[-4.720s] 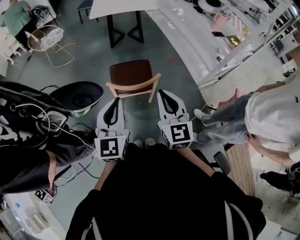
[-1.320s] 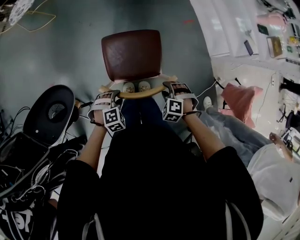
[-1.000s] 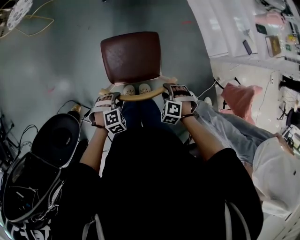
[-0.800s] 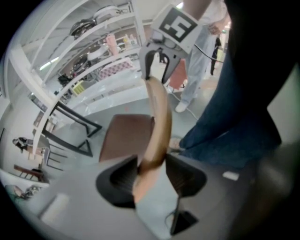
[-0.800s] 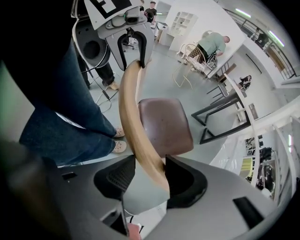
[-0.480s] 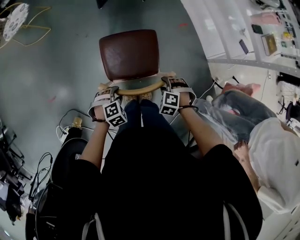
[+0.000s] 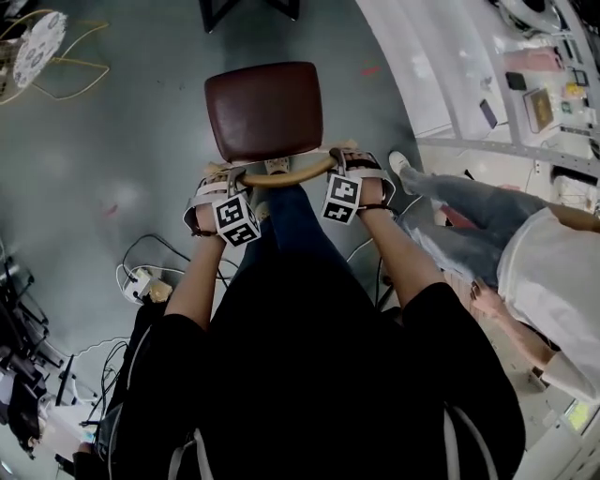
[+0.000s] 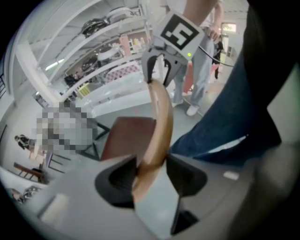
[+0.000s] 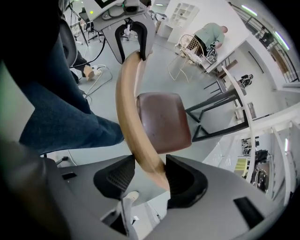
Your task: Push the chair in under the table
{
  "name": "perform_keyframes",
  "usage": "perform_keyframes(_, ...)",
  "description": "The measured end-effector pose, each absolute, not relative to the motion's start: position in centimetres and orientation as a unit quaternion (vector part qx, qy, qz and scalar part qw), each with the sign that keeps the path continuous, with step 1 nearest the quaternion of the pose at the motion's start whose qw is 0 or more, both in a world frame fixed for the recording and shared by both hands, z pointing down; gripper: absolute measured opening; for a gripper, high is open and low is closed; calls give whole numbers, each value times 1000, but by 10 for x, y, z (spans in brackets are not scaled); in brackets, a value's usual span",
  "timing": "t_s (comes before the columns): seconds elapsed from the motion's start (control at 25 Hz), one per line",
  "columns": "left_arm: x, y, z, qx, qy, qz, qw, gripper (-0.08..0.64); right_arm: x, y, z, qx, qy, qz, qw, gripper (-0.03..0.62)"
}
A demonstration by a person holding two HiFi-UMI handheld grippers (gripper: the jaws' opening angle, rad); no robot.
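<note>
A chair with a brown seat (image 7: 264, 111) and a curved wooden backrest (image 7: 286, 176) stands on the grey floor just in front of me. My left gripper (image 7: 225, 180) is shut on the left end of the backrest (image 8: 161, 117); its jaws have just been opening slightly, and the rail stays between them. My right gripper (image 7: 343, 161) is shut on the right end of the rail (image 9: 126, 98). In the left gripper view my left gripper (image 8: 151, 164) pinches the rail. The right gripper (image 9: 150, 171) does the same in its own view. The table's black legs (image 7: 248, 9) show beyond the seat.
A long white counter (image 7: 422, 56) runs along the right. A bystander in jeans and a white top (image 7: 544, 253) stands close at the right. Cables and a power strip (image 7: 141, 277) lie on the floor at left; a wire chair (image 7: 37, 42) sits far left.
The chair and both grippers have travelled forward across the floor: the table's legs have come into view at the top, and the black dish and cables have slid back at lower left.
</note>
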State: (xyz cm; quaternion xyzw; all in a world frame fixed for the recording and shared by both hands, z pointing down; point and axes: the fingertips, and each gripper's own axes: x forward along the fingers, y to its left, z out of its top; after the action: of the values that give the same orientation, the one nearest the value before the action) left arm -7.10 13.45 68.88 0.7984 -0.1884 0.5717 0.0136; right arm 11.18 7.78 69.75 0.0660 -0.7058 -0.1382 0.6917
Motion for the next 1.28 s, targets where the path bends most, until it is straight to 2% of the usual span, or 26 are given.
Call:
perform_keyframes(0.64,-103,29,694,796,-178,577,37,216,79,-29,696,61,-705,-141,692,198)
perform_keyframes(1.28,-131,-80,696,780,-199,593,42,230,54,-132,695,69,-740,-157,650,198)
